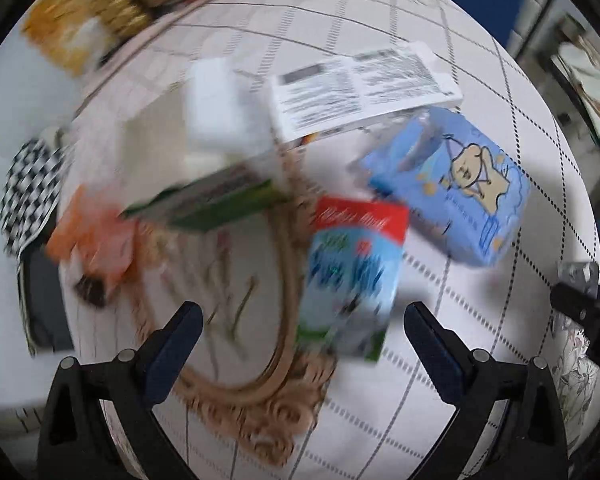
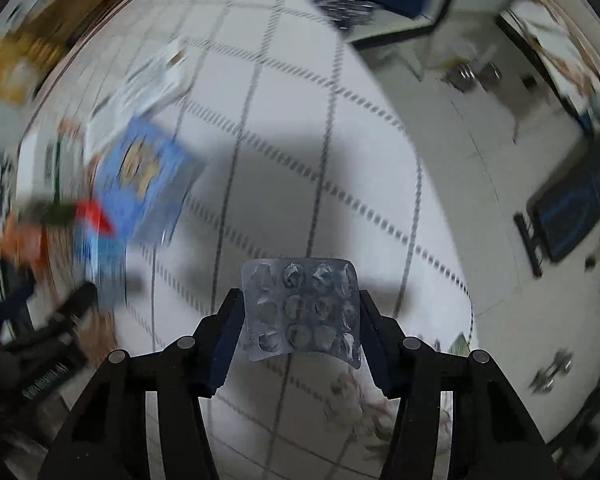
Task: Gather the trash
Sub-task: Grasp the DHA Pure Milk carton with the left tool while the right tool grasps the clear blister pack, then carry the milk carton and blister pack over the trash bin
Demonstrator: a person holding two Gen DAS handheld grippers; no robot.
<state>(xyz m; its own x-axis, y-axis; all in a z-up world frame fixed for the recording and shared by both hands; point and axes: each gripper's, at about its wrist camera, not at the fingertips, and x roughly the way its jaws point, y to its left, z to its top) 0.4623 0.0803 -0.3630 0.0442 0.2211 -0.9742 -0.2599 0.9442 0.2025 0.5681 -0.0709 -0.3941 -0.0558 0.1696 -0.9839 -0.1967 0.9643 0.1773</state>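
Your right gripper [image 2: 300, 320] pinches the emptied blister pack [image 2: 300, 312] above the checked tablecloth [image 2: 284, 120], bowing it, so it may spring out sideways, while your wide-open left gripper [image 1: 300, 320] hovers over the milk carton [image 1: 350, 276] and could knock it over.

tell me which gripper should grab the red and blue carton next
Left. The left gripper is open with the red and blue carton between its fingers, while the right gripper is shut on an empty blister pack.
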